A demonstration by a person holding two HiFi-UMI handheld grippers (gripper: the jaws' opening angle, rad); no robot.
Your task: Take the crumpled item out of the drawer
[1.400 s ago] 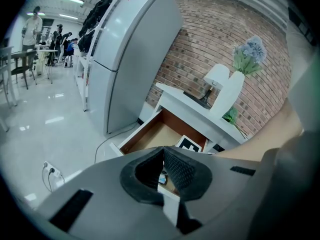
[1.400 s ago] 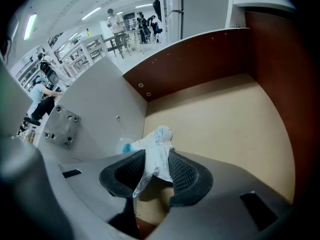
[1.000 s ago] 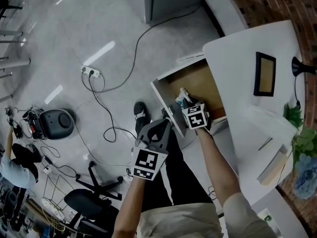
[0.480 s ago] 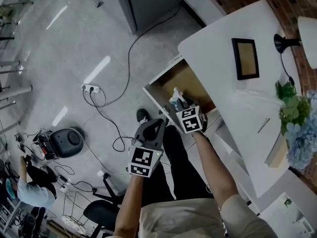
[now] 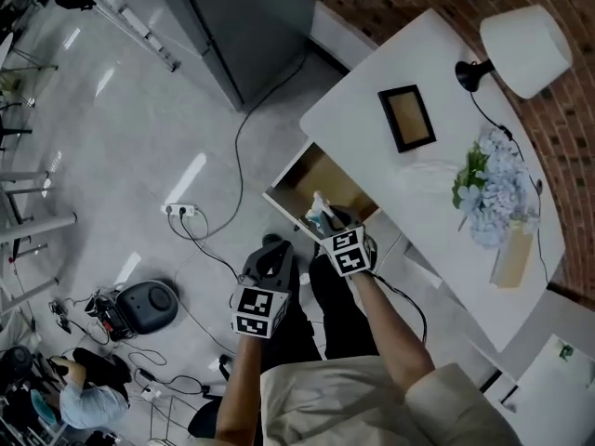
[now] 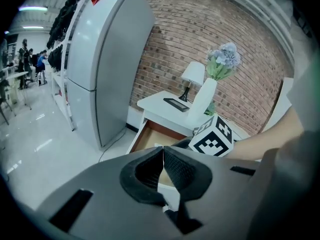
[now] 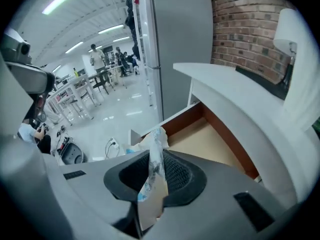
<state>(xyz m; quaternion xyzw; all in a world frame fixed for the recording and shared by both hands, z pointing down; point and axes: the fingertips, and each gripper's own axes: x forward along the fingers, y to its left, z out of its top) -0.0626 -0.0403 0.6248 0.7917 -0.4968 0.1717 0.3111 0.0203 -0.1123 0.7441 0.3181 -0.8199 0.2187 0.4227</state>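
The crumpled item (image 5: 319, 208), a white and pale blue wad, is pinched in my right gripper (image 5: 327, 223) above the front edge of the open wooden drawer (image 5: 311, 177). In the right gripper view the crumpled item (image 7: 152, 166) sticks up between the pads of the right gripper (image 7: 155, 156), with the drawer (image 7: 205, 136) empty below it. My left gripper (image 5: 279, 251) hangs to the left of the drawer front, over the floor. In the left gripper view the left gripper (image 6: 163, 150) has its jaws touching with nothing between them, and the drawer (image 6: 146, 139) lies beyond.
The white table (image 5: 372, 147) above the drawer carries a picture frame (image 5: 406, 117), a lamp (image 5: 523, 37) and a vase of flowers (image 5: 488, 182). A grey fridge (image 5: 242, 17) stands behind. Cables and a power strip (image 5: 181, 212) lie on the floor by a round black device (image 5: 149, 305).
Both grippers have risen. The right one has lifted the crumpled item up from inside the drawer to above its front edge. The left one stays shut and empty.
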